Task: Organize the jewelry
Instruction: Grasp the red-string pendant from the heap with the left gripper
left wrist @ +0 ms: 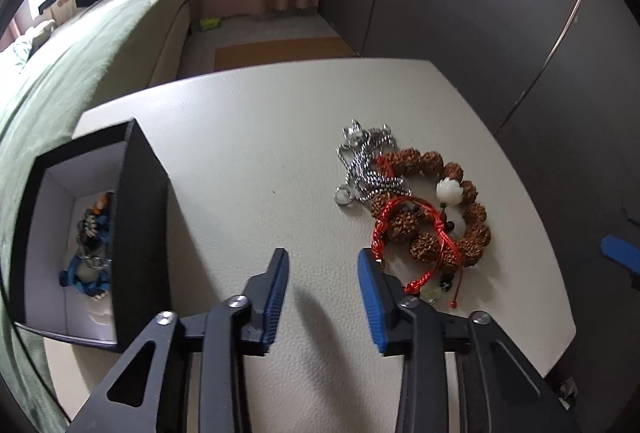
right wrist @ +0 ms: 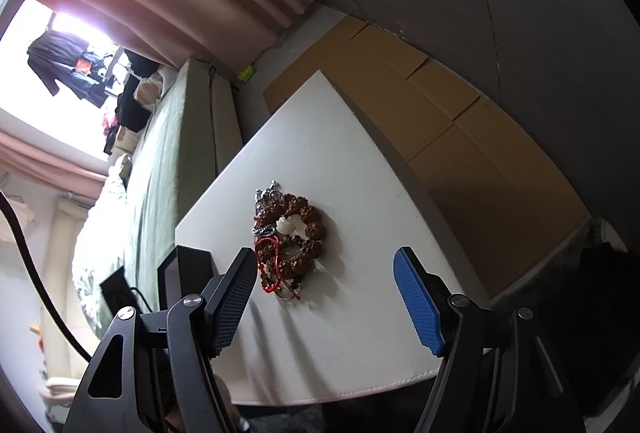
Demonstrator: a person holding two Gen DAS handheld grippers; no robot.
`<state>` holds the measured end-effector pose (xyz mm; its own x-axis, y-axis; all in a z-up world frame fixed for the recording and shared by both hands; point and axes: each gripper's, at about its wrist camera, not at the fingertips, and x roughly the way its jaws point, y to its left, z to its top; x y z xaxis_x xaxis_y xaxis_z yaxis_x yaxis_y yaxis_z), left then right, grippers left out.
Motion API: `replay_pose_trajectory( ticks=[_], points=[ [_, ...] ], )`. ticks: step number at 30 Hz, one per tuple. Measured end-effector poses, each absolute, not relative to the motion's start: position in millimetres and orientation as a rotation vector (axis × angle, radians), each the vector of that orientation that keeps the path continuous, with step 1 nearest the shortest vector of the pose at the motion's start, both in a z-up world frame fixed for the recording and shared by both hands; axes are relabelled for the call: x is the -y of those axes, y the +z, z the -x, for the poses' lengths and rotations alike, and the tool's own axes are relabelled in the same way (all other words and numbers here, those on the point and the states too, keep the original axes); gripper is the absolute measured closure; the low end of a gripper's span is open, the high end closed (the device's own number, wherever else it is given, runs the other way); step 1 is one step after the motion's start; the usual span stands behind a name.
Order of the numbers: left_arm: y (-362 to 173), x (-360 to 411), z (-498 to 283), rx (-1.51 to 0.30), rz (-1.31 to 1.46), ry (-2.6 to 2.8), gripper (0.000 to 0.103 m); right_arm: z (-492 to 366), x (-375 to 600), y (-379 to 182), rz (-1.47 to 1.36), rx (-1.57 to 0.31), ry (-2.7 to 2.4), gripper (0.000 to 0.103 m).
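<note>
jewelry pile: heaped on the white desk, right of centre, well apart from the box
brown bead bracelet: ring of knobbly beads with a white flower bead on its far right arc
red cord bracelet: draped over the near side of the beads
silver chain: bunched at far left of the pile, touching the beads
black box: open, far left of desk by the bed; blue and orange pieces inside
left gripper: partly open, nothing between the jaws; right finger just beside the red cord, contact unclear
right gripper: wide open, empty, hanging near the pile
</note>
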<state>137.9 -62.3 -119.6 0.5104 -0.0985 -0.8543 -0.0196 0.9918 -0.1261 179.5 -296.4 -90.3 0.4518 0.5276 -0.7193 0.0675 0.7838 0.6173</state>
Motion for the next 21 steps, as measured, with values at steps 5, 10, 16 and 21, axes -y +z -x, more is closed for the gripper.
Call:
replay_pose_trajectory(
  ticks=[5,10,16,21],
  points=[
    [-125,69,-140,-1.028,0.098,-0.048,0.074,-182,296,-91,-0.63,-1.085,0.311,0.032],
    [-126,61,-143,-1.034,0.142,-0.058,0.103,-183,291,-92,-0.617,-1.092,0.315,0.032],
    [-106,49,-135,-0.983,0.199,-0.107,0.103,-188,285,-96,-0.617,-1.107,0.334,0.032],
    [-99,48,-135,-0.989,0.247,-0.153,0.103,-193,275,-106,-0.619,-1.135,0.341,0.032]
  ],
)
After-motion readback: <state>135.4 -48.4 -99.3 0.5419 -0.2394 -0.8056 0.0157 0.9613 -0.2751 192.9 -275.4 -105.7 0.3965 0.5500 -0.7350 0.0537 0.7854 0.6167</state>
